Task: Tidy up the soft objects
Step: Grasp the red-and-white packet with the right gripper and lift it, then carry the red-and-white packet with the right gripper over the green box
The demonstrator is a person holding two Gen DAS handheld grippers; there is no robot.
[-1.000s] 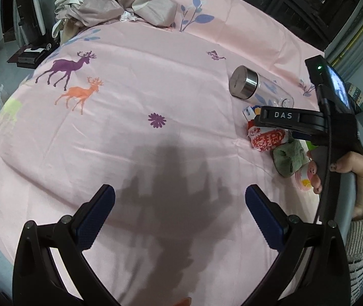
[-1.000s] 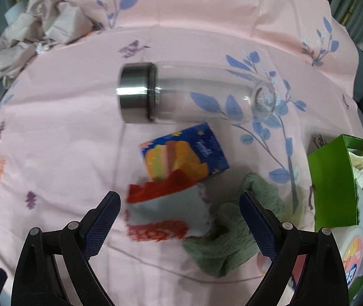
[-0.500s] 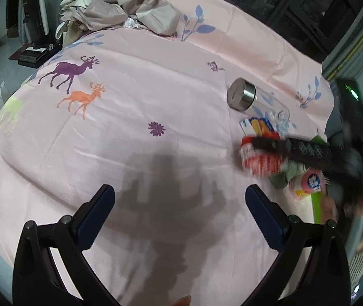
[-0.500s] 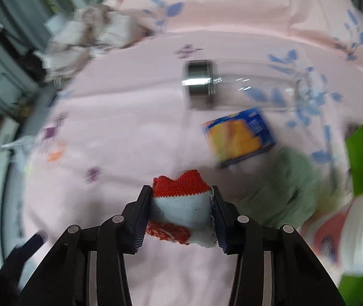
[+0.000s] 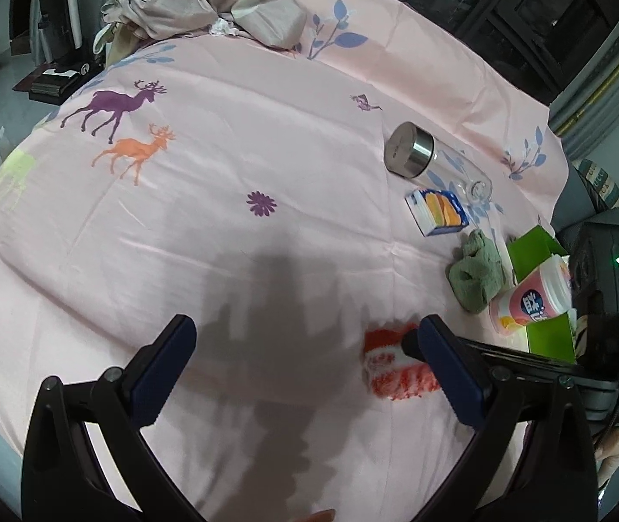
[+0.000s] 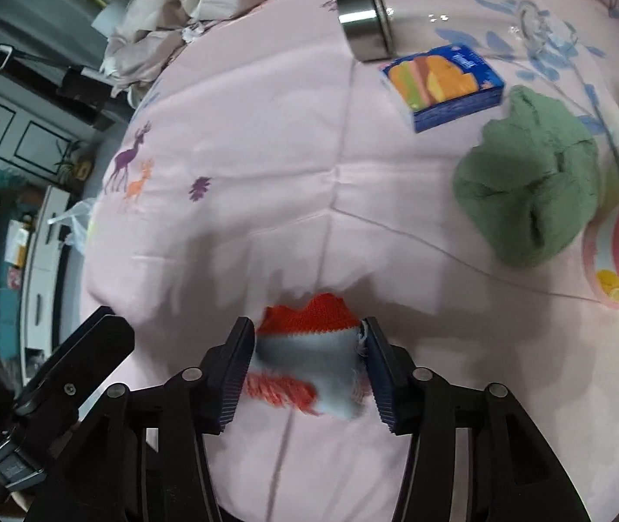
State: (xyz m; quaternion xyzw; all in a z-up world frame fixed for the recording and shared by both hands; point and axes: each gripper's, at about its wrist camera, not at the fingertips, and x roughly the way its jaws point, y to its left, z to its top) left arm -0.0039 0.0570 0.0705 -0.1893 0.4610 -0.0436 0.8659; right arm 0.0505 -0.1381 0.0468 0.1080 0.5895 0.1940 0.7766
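Pink bedsheet (image 5: 231,261): right gripper (image 6: 305,369) jaws opening around red-white sock (image 6: 309,356); left gripper (image 5: 305,361) apart, empty; green sock (image 6: 526,191) near bottle (image 6: 418,17) unsorted.

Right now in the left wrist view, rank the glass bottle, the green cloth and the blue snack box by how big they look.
1. glass bottle, clearly the longest.
2 and 3. green cloth and blue snack box look about equal; the cloth lies nearer the camera, so I won't rank them.
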